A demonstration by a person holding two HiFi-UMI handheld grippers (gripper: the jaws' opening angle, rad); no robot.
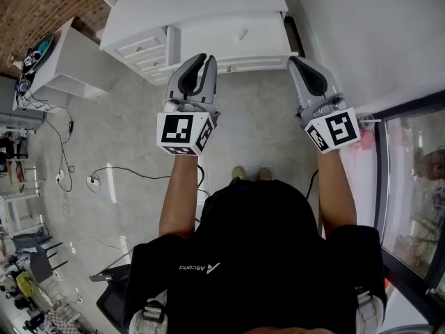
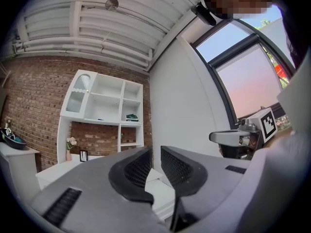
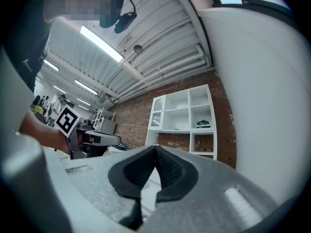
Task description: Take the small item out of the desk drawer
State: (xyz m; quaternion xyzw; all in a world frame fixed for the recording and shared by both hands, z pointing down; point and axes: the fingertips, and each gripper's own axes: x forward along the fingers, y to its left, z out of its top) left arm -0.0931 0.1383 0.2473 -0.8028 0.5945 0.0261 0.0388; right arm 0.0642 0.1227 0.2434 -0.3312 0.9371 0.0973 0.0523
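Observation:
A white desk (image 1: 201, 9) stands ahead of me in the head view. Its middle drawer front (image 1: 233, 39) has a small handle, and nothing of the inside shows. No small item is in sight in any view. My left gripper (image 1: 204, 60) (image 2: 155, 152) hovers in the air before the desk's left half. Its jaws stand a little apart with nothing between them. My right gripper (image 1: 295, 61) (image 3: 155, 149) is raised at the desk's right corner, its jaws pressed together and empty. Each gripper also appears in the other's view, the right gripper (image 2: 238, 137) and the left gripper (image 3: 97, 139).
A stack of small drawers (image 1: 139, 49) fills the desk's left side. A low white cabinet (image 1: 66, 68) stands further left, with cables (image 1: 104, 176) on the floor. A white wall (image 1: 368, 40) and a glass window (image 1: 410, 186) close the right. A white shelf unit (image 2: 104, 110) stands against brick.

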